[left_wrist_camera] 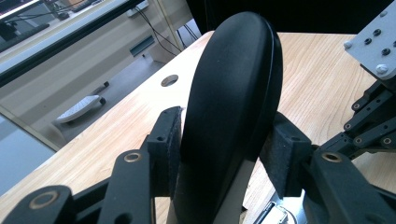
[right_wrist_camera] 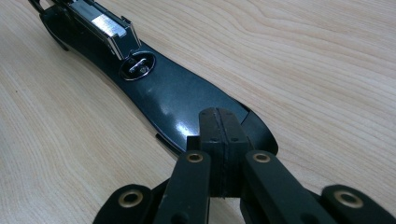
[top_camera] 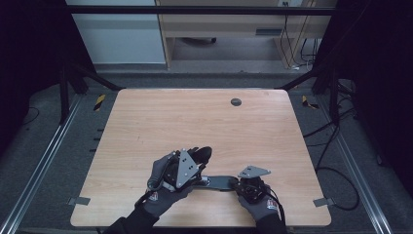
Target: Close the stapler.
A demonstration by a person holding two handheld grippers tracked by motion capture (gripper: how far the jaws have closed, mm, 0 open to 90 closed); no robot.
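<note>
We see a black stapler (top_camera: 214,181) opened out flat near the front edge of the wooden table (top_camera: 195,122). Its base lies on the wood with its long axis running left to right between the two hands. Its top arm (left_wrist_camera: 233,93) is swung up and back, rising at the left end.

The left gripper (top_camera: 199,157) has its jaws part open around that raised top arm; in the left gripper view both pads sit against its sides, so we read it as a hold.

The right gripper (right_wrist_camera: 223,140) has its jaws closed tight together, tips pressing down on the near end of the base (right_wrist_camera: 187,107). Nothing sits between the pads; they pin the base flat rather than grasp it. From this gripper the stapler runs straight away along the jaws toward the hinge, where the metal staple channel (right_wrist_camera: 105,25) shows.

The coming move turns on the hinge: the top arm pivots at the left end, the left hand is on it, the right hand anchors the far end.

The table is bare light wood grain, with a round cable hole (top_camera: 235,102) near its back edge. Around it is dark framing, grey floor, cables and a desk behind.
</note>
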